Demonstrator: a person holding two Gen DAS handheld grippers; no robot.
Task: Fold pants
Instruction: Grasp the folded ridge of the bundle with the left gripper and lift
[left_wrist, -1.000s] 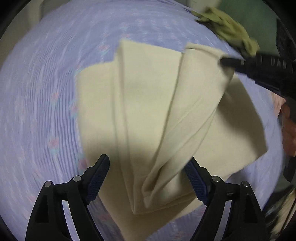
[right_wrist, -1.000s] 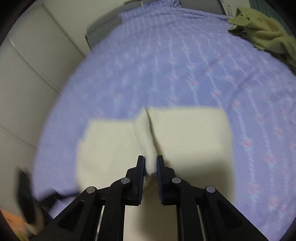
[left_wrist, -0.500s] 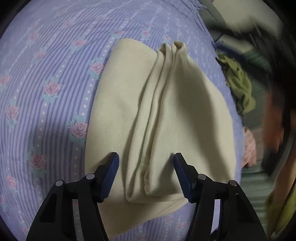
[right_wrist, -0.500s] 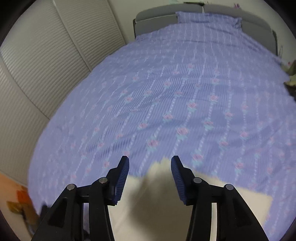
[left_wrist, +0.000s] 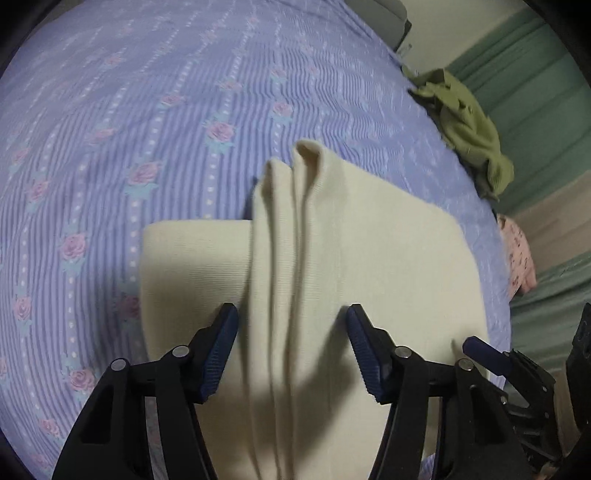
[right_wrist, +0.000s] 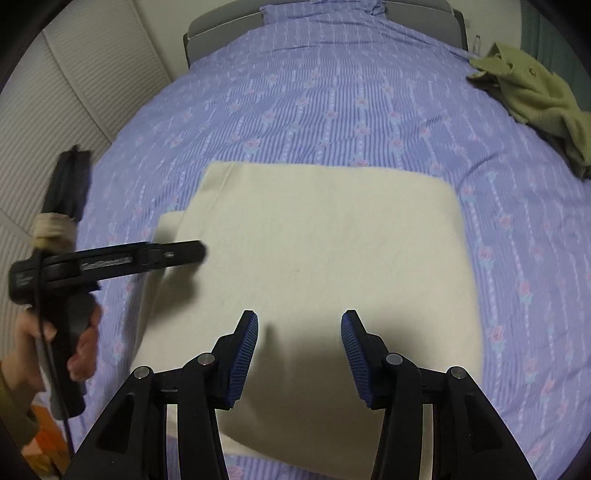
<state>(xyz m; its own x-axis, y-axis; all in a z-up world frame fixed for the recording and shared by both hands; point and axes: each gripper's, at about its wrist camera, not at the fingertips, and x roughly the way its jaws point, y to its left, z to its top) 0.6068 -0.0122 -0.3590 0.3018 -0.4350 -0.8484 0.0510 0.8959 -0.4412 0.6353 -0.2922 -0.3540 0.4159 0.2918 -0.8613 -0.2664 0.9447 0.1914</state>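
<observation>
The cream pants (right_wrist: 325, 258) lie folded into a flat rectangle on the purple floral bedspread (right_wrist: 332, 103). In the left wrist view the pants (left_wrist: 388, 273) show a bunched ridge of folds running away between my fingers. My left gripper (left_wrist: 291, 332) is open, its jaws either side of that ridge, holding nothing; it also shows in the right wrist view (right_wrist: 201, 253) at the pants' left edge. My right gripper (right_wrist: 299, 332) is open and empty, just above the near part of the pants.
A crumpled olive-green garment (right_wrist: 535, 99) lies at the bed's far right, also in the left wrist view (left_wrist: 469, 129). A pink cloth (left_wrist: 517, 254) hangs off the right bed edge. White slatted closet doors (right_wrist: 44, 147) stand left, the headboard (right_wrist: 221, 26) far.
My right gripper let go of the pants' fold and opened, then drew back above the cloth. The pants dropped flat on the bed. My left gripper stayed open around the ridge.
</observation>
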